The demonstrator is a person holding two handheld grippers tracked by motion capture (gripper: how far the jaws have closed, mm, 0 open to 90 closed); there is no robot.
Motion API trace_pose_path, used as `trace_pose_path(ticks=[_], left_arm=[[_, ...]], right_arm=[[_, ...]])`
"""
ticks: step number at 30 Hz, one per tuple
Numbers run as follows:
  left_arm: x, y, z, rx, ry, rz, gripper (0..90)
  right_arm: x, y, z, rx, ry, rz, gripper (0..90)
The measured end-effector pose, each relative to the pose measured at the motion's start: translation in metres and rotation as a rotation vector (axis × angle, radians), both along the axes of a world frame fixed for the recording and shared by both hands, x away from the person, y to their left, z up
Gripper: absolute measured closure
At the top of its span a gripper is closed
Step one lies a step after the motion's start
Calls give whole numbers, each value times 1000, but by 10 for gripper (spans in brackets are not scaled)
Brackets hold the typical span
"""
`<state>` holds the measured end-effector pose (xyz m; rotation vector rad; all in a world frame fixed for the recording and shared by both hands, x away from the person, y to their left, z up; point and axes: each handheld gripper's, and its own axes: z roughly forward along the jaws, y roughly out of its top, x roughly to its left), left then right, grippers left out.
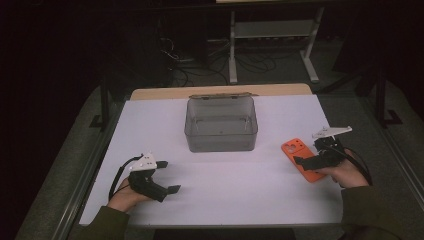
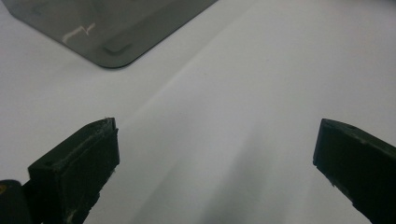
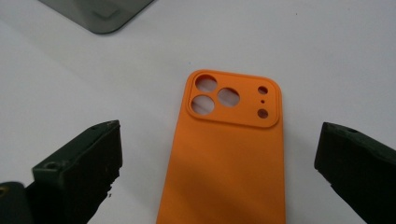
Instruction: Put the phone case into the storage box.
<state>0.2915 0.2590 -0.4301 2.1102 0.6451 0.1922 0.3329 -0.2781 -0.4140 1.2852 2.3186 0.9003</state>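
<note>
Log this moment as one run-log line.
right gripper: open, jaws either side of orange phone case, not gripping | left gripper: open, idle over table | grey box: empty

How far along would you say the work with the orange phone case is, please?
Nothing looks done yet: the phone case lies flat on the table, and the box has nothing in it. In hand: the right hand-held gripper is open, straddling the case. Gripping and lifting remain. The left hand-held gripper is open.

Dim room, grey floor (image 1: 60, 165), white-framed stand (image 1: 272, 30) and tangled cables (image 1: 200, 62) behind.
</note>
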Motion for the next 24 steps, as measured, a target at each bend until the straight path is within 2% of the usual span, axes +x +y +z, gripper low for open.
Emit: trace_pose_path(ticks=[15, 24], left_arm=[[0, 0, 0, 4, 0, -2, 0], [0, 0, 0, 4, -1, -1, 0]], right_arm=[[1, -3, -10, -40, 72, -10, 5], [3, -4, -16, -55, 93, -14, 5]])
